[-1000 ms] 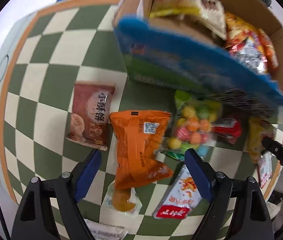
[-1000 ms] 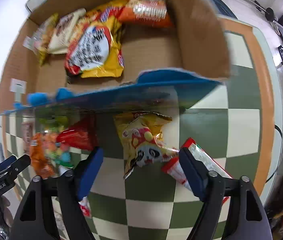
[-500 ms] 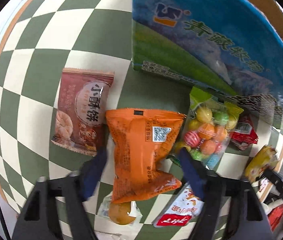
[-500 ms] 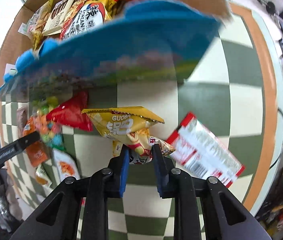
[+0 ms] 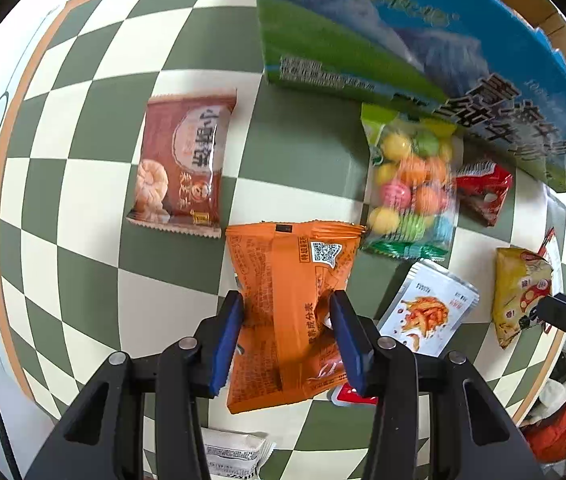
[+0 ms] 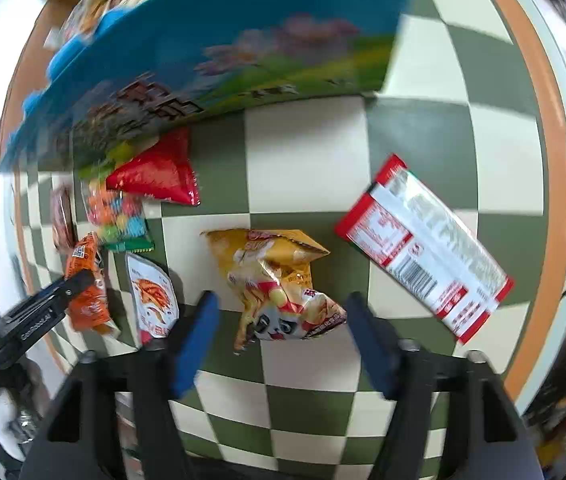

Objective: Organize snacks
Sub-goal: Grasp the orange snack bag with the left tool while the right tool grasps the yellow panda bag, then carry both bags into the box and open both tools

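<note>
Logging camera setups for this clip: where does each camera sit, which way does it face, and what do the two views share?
Left wrist: rides the left gripper, looking along its blue fingers down at the checkered table; the fingers squeeze the orange packet, with the box beyond.
Right wrist: rides the right gripper, facing down over its spread fingers at the yellow panda bag, which lies loose between them.
Shared: both show the orange packet, panda bag, candy-ball bag, red packet and the other gripper at the frame edge.

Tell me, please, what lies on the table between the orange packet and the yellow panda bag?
In the right wrist view, a white pouch with an orange picture lies flat between the orange packet and the yellow panda bag.
</note>
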Motion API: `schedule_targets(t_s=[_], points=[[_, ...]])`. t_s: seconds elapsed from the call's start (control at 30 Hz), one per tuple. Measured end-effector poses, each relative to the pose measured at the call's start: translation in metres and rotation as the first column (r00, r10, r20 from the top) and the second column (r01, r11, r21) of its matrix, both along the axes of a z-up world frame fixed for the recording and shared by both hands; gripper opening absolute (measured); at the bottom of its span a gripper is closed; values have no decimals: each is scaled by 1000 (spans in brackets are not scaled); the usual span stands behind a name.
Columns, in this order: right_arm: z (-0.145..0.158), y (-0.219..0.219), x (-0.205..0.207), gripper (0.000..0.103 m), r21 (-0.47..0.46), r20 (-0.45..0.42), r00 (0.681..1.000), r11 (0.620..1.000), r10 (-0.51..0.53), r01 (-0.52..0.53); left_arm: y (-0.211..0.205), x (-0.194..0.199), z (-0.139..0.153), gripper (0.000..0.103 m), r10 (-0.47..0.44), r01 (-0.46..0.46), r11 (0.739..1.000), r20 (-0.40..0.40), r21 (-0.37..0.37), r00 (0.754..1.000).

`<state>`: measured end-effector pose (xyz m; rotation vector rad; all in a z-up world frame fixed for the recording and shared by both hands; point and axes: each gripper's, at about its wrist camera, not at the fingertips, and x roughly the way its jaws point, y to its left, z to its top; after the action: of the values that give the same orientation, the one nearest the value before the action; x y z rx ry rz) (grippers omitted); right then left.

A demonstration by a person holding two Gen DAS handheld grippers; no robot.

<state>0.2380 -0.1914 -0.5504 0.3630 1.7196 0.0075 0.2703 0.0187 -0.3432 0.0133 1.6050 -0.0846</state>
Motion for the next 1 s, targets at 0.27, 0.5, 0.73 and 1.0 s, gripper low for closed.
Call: schedule_targets(t_s=[0.27, 0.5, 0.73, 1.0], points=[[-37, 31, 21, 73, -44, -105, 990, 994, 95, -101, -2, 1, -10, 50, -5, 6, 1000, -31, 7, 1000], [-51, 35, 19, 67, -78, -117, 990, 993, 83, -93, 0, 11, -17, 52, 10, -10, 1000, -41, 1, 999], [-40, 53, 17, 55, -97, -65, 995, 992, 78, -84, -2, 2, -6, 47, 26, -25, 1000, -19, 5, 999], [0, 52, 0, 54, 4, 6, 999, 999, 42, -42, -4, -23, 61, 47, 3, 2, 998, 68, -70, 998]])
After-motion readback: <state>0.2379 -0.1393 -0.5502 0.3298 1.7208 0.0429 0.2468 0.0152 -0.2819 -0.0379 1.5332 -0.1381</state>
